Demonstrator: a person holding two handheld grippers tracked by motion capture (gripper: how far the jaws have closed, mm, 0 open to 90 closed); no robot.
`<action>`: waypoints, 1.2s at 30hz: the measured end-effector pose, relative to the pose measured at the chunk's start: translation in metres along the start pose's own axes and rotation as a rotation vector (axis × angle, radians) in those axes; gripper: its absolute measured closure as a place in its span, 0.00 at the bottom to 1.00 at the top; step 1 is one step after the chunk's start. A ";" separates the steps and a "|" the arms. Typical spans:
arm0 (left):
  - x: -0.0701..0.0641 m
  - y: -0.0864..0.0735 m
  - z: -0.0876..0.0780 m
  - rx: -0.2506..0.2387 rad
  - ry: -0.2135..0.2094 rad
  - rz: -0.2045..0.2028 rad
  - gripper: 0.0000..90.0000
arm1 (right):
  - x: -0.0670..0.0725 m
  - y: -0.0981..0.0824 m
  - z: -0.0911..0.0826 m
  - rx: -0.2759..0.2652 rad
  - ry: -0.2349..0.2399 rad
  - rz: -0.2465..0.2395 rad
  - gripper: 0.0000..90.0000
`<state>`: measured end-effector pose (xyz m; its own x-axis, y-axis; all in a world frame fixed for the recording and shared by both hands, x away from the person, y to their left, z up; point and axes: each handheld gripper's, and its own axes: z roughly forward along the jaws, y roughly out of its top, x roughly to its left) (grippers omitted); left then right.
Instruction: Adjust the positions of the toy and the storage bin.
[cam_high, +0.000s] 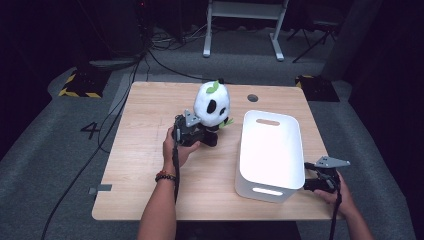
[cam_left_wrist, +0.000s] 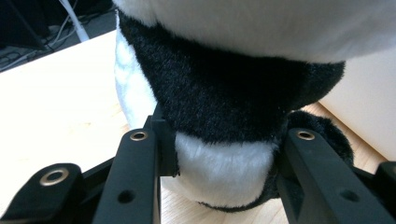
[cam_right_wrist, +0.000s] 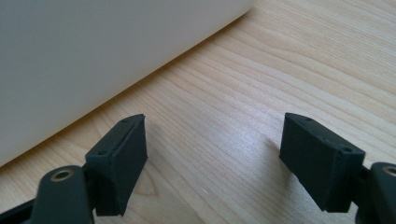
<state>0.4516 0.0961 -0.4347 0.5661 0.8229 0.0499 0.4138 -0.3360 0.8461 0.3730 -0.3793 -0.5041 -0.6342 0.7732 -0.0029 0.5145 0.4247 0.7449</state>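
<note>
A black-and-white panda plush (cam_high: 212, 102) with a green leaf on its head stands upright near the middle of the wooden table (cam_high: 145, 165). My left gripper (cam_high: 206, 134) is shut on its lower body from the near left. In the left gripper view the jaws press into the white belly fur of the panda (cam_left_wrist: 219, 93) from both sides of my left gripper (cam_left_wrist: 224, 142). My right gripper (cam_high: 309, 176) rests low at the near right corner of a white bin (cam_high: 260, 190). Its jaws stand open over bare wood, nothing between them, in the right gripper view (cam_right_wrist: 215, 149).
The white bin (cam_right_wrist: 93, 56) lies just right of the panda, its wall close to my right gripper's left jaw. A round cable hole (cam_high: 252, 97) sits at the table's far edge. A white desk frame (cam_high: 245, 20) and cables lie on the floor beyond.
</note>
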 end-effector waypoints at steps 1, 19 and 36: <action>0.000 0.000 -0.002 -0.006 -0.001 -0.001 0.69 | 0.000 0.000 0.000 0.000 0.000 0.000 0.25; -0.007 0.022 -0.034 -0.072 -0.042 0.022 0.68 | -0.005 0.003 -0.002 -0.021 -0.027 0.032 0.30; -0.028 0.059 -0.056 -0.146 -0.109 0.076 0.68 | -0.001 0.015 -0.005 -0.073 -0.019 0.013 0.33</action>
<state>0.4203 0.0787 -0.3570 0.6686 0.7407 0.0660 0.2638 -0.3192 0.9103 0.3782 -0.3761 -0.4900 -0.6161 0.7876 -0.0049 0.4787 0.3793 0.7918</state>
